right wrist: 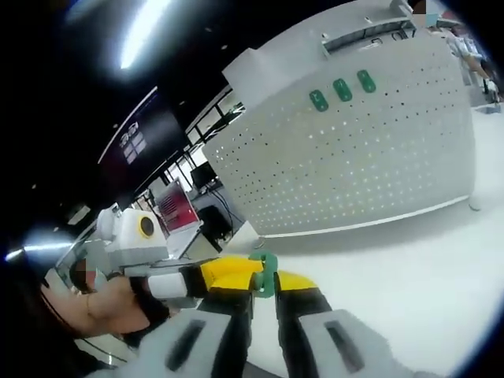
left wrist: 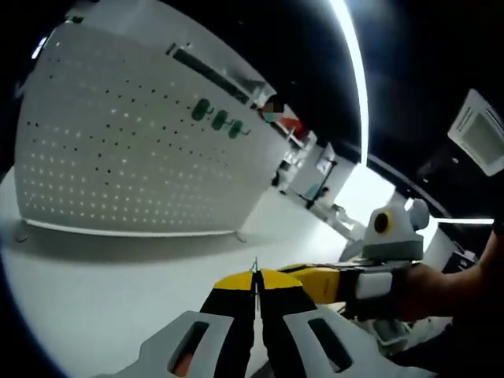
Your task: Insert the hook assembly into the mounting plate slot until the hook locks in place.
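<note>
The pegboard (left wrist: 142,142) is white, dotted with a regular grid of small holes, and carries three green hooks (left wrist: 219,120). The surface (left wrist: 102,291) is white. Each gripper (left wrist: 253,293) has yellow-tipped black jaws on grey bodies. The right gripper (right wrist: 265,285) holds a green hook (right wrist: 264,272).

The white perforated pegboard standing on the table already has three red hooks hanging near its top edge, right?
Not quite: the three hooks are green, not red. The right gripper view shows them in a row near the top edge of the white perforated pegboard, which stands on the white table. The left gripper view shows the same green colour.
</note>
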The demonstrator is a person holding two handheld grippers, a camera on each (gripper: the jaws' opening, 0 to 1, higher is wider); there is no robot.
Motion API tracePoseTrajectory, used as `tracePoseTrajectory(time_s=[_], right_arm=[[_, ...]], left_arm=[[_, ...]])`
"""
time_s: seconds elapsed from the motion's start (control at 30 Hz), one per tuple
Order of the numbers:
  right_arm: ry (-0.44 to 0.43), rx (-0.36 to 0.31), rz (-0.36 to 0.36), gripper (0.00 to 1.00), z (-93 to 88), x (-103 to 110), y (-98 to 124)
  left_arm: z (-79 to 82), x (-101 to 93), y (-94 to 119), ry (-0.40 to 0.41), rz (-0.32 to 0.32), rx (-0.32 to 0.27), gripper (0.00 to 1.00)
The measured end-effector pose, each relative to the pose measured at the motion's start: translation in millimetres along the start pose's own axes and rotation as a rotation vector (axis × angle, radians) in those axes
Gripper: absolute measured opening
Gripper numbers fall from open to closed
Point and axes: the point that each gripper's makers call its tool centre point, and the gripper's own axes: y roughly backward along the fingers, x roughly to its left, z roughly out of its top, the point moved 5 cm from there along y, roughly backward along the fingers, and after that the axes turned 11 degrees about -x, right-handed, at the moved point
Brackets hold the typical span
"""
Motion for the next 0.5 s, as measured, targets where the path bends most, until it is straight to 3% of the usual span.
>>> tracePoseTrajectory(time_s=[0.5], right_arm=[[-0.033, 0.017, 0.024, 0.01, 0.0, 4.2, -0.5]], left_arm=[[1.2, -3.2, 4.1, 0.000, 0.012, -0.006, 0.01]])
